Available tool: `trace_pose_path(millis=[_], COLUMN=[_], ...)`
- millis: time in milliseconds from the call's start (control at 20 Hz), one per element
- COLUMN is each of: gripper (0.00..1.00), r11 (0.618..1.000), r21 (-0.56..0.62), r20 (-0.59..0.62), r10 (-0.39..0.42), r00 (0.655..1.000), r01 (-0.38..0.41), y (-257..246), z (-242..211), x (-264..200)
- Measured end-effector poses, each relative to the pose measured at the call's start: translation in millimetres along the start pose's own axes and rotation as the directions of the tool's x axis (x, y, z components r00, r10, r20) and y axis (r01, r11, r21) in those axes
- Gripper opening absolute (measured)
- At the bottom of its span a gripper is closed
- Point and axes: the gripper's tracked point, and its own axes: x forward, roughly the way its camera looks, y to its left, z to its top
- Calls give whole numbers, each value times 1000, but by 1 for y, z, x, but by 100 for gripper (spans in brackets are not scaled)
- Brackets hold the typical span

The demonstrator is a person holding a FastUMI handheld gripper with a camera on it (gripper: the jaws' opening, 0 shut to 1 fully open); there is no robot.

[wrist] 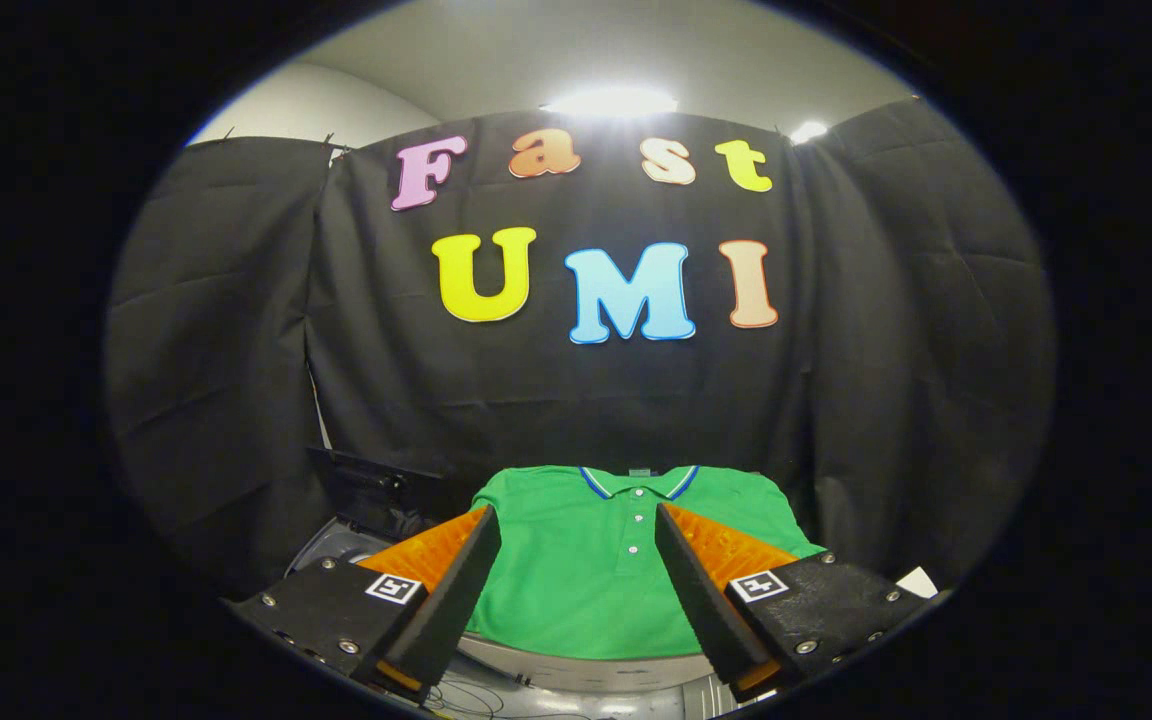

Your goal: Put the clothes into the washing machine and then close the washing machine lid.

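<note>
Polo shirt not yet picked up, washer lid up

Polo shirt (pixel 576 570), green with a blue-edged collar and a short buttoned placket, lies spread flat and neatly folded on a pale raised surface (pixel 576 668) just ahead of the fingers; its collar points away toward the booth's black cloth wall (pixel 236 330); nothing about it looks gathered, lifted or creased by a grip.

The gripper (pixel 576 530) hangs above the near part of the shirt with its fingers spread wide, one to each side of the placket; nothing is pinched between them, and whether the tips touch the cloth cannot be told.

Beyond the left finger a dark panel (pixel 381 492) stands raised, which I take to be the washing machine lid, open; below it a curved grey rim (pixel 331 545) peeks out, probably the machine's opening, though most of it is hidden behind the finger.

By my reading the task is at its very start; the garment is still outside the machine; grasping it, carrying it across to the opening, dropping it in and shutting the lid all remain.
</note>
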Motion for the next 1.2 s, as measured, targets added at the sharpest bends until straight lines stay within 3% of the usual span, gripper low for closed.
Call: trace_pose_path(millis=[350, 800, 1200], gripper=[96, 96, 95], r11=[1000, 999, 999], r21=[12, 18, 42], r20=[-175, -288, -380], r10=[-3, 44, 46], r00=[984, 957, 924], r01=[5, -40, -33], y=[-20, -21, -32], z=[-34, -47, -57], x=[55, 110, 150])
